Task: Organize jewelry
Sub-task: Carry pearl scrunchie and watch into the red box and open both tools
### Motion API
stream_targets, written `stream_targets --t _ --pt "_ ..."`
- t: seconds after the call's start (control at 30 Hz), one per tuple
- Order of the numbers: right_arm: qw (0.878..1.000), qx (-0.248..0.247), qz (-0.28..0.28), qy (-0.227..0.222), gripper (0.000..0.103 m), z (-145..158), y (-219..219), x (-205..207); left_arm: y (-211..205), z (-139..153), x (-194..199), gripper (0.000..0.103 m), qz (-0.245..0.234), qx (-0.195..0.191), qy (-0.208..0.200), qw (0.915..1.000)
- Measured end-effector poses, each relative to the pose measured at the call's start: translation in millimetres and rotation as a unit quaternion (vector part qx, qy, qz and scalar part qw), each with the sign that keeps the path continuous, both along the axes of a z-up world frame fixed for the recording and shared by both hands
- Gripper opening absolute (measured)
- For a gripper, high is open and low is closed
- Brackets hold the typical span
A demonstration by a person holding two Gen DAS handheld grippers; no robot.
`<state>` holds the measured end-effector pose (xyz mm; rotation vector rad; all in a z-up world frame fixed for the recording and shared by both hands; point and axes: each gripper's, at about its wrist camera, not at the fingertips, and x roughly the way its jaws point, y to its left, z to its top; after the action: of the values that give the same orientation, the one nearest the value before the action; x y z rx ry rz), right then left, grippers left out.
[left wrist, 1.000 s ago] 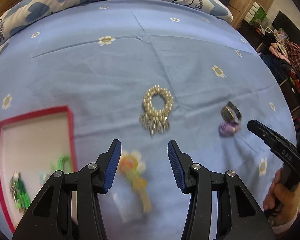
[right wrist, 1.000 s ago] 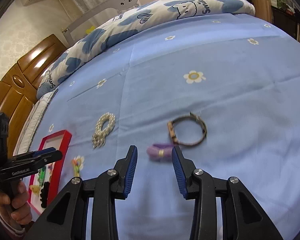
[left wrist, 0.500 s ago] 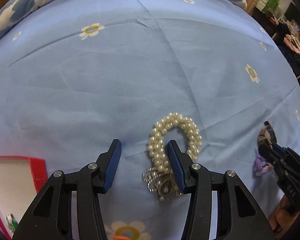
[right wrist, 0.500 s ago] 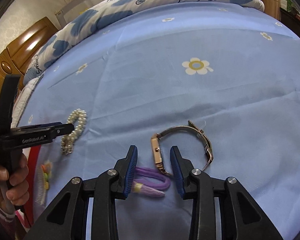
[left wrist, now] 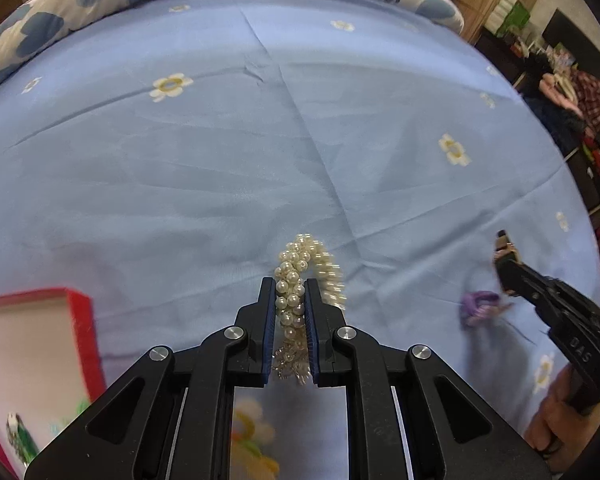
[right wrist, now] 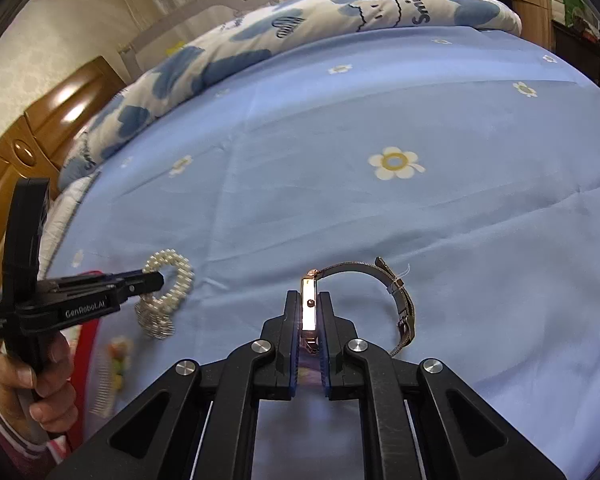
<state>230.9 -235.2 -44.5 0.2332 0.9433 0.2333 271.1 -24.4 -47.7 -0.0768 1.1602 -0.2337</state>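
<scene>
A: So the red box [left wrist: 76, 320] sits far left on the bed, left tool [left wrist: 291, 312] closing on the pearl bracelet [left wrist: 300, 276] just right of it?

B: Yep, and right tool [right wrist: 310, 320] pinches the watch [right wrist: 364, 300], farther right.

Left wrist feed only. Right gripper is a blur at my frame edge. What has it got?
Observer: The right gripper is shut on the watch, pads on its gold case.
Operator: Strap free?
Observer: Yes. The strap loops out to the right and lies on the blue sheet.
Operator: My grip from that side?
Observer: The left gripper jaws are closing on one side of the pearl bracelet; its silver charms sit below the fingers, outside the pads.
</scene>
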Motion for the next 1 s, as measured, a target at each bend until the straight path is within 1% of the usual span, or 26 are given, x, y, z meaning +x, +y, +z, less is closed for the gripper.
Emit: stream_targets --t 0.07,0.27,0.37,0.5,0.73,1.0 --pt "1.0 0.009 0.006 -0.006 0.008 7 5 -5 9 10 -13 0.012 0.013 -0.018 -0.007 0.9997" --pt "0.999 0.025 0.037 -0.018 0.008 24 33 -18 36 31 -43 0.012 0.038 -0.041 -0.021 0.9982" --pt "0.998 0.032 0.054 -0.019 0.008 29 49 -24 47 40 -52 0.012 0.053 -0.055 -0.027 0.9967" --pt "0.996 0.042 0.075 -0.017 0.008 31 71 -32 71 52 -73 0.012 0.074 -0.068 -0.038 0.9943" --pt "0.992 0.046 0.116 -0.013 0.008 34 116 -45 113 68 -98 0.012 0.114 -0.081 -0.057 0.9885" --pt "0.987 0.046 0.155 -0.012 0.008 38 161 -53 157 74 -118 0.012 0.157 -0.085 -0.069 0.9816"
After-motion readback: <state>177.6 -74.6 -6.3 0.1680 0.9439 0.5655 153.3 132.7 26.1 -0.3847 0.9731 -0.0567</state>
